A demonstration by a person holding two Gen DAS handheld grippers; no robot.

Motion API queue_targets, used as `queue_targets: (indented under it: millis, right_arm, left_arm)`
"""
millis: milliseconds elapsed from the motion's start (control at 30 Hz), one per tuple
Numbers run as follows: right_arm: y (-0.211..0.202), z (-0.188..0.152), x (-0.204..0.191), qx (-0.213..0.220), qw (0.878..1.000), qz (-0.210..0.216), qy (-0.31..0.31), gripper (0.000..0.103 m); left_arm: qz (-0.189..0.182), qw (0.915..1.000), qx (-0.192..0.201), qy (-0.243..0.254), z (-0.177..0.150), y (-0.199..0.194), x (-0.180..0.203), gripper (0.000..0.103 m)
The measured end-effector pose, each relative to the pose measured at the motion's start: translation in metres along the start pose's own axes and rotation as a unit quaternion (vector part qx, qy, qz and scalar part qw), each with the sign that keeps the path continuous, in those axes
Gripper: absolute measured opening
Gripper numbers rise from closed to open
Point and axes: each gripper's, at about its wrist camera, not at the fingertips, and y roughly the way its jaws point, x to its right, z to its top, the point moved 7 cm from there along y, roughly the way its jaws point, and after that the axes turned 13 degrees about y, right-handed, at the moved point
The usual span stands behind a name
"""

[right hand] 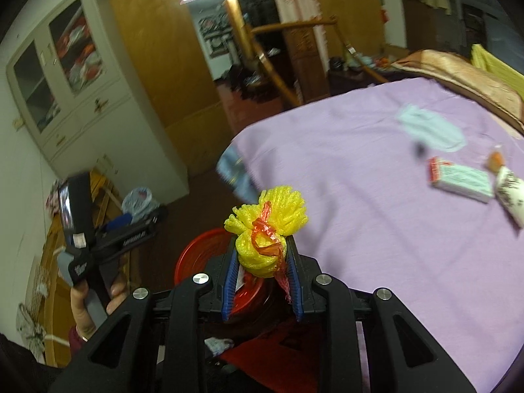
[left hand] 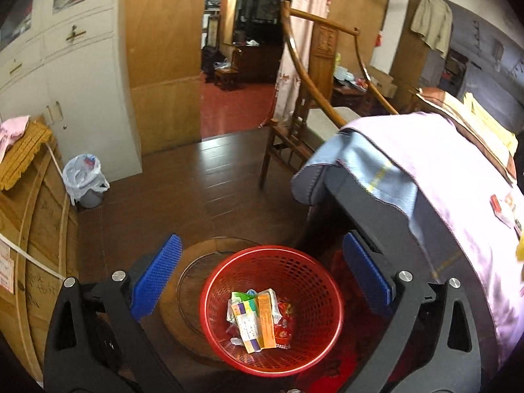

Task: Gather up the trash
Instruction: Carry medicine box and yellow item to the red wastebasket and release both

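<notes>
A red mesh basket [left hand: 304, 281] stands on the floor beside the bed, holding small cartons [left hand: 258, 324] and wrappers. My left gripper [left hand: 262, 268] hangs over it, open wide, with nothing between its blue pads [left hand: 157, 275]. My right gripper [right hand: 262, 262] is shut on a yellow foam net [right hand: 265, 216] tied with a red mesh strip, above the edge of the bed and near the basket [right hand: 199, 252]. On the purple sheet [right hand: 360, 213] lie a pale box with a red end [right hand: 458, 180], a white packet [right hand: 509, 193], a small orange item [right hand: 496, 160] and a light blue piece [right hand: 429, 131].
A grey bin lined with a white bag [left hand: 83, 180] stands by the white cabinet [left hand: 82, 98]. A wooden crate [left hand: 32, 245] is at left and a wooden chair [left hand: 294, 131] beyond the bed. A hand [right hand: 82, 298] grips the left tool's handle. The basket rests against a round wooden board [left hand: 186, 281].
</notes>
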Motion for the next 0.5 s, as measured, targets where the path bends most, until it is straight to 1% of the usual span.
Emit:
queue_targets:
  millis: [100, 233, 300, 500]
  right_arm:
    - [0.021, -0.009, -0.017, -0.029, 0.999, 0.006, -0.012, 0.028]
    - [0.047, -0.02, -0.038, -0.062, 0.998, 0.009, -0.029, 0.028]
    - [0.062, -0.025, -0.048, -0.08, 0.996, 0.011, -0.039, 0.028]
    - [0.108, -0.036, -0.073, -0.13, 0.99, 0.013, -0.057, 0.029]
  left_arm:
    - [0.002, 0.9999, -0.002, -0.017, -0.004, 0.005, -0.016, 0.095]
    - [0.038, 0.999, -0.005, -0.023, -0.01, 0.012, -0.037, 0.095]
    - [0.046, 0.9985, -0.01, -0.028, -0.014, 0.015, -0.045, 0.095]
    - [0.035, 0.9966, -0.03, -0.068, -0.024, 0.028, -0.067, 0.095]
